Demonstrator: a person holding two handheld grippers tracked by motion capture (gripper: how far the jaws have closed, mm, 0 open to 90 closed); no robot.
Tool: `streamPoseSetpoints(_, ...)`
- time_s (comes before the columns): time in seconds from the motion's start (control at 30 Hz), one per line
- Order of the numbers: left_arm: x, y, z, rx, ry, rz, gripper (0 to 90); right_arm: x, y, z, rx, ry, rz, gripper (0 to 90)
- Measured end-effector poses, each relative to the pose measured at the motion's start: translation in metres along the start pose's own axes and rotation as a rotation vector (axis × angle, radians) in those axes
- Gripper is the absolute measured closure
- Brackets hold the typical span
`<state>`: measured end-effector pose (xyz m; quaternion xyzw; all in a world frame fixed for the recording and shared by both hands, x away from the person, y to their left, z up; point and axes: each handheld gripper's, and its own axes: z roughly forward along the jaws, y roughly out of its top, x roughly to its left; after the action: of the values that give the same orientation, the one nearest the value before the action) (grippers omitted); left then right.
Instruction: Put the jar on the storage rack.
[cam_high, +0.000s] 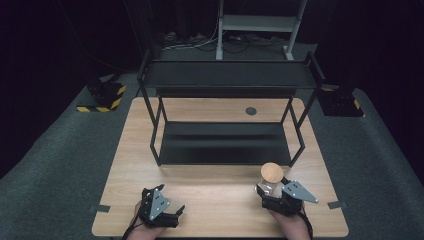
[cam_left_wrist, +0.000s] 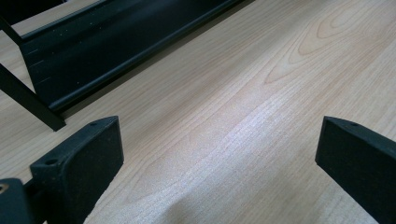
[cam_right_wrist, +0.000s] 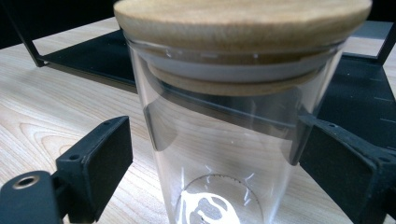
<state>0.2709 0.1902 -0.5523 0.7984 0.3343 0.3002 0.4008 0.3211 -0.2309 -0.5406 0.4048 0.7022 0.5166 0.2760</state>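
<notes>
From the high view I see the glass jar with its round wooden lid standing upright on the wooden counter, just in front of the right front leg of the black shelf rack. My right claw sits against the near side of the jar, with a hand behind it at the counter's near edge. My left claw rests well to the left of the jar, also near the counter's front edge, pointing toward the jar's side.

In the left gripper view, the left claw is released: its two black jaws stand wide apart with nothing but bare counter between them. The bottom rail of the rack runs across the upper left.

In the right gripper view, the jar stands between the jaws of the right claw, empty and clear, with the lid seated on top. The right jaw looks to be against the glass; the left jaw stands a little off it, with counter showing in the gap. So the right claw brackets the jar without clenching it. The rack's lower shelf lies just behind the jar.
</notes>
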Motion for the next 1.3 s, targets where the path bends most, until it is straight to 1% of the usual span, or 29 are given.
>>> streamPoseSetpoints(0.33,0.0001,0.0,-0.0001,-0.001,0.0,0.0,1.3,-0.0029,-0.0039,0.0017,-0.007,0.006,0.024,16.0)
streamPoseSetpoints(0.63,0.0002,0.0,-0.0001,-0.002,0.0,0.0,1.3,-0.0039,-0.0053,0.0018,-0.025,0.015,0.027,22.3)
streamPoseSetpoints(0.8,-0.0001,-0.0001,-0.0002,-0.003,0.0,0.0,1.4,-0.0045,-0.0059,0.0017,-0.032,0.016,0.029,23.6)
streamPoseSetpoints(1.3,-0.0002,-0.0001,-0.0003,-0.004,-0.001,0.002,1.3,-0.0036,-0.0051,0.001,-0.037,0.007,0.001,24.7)
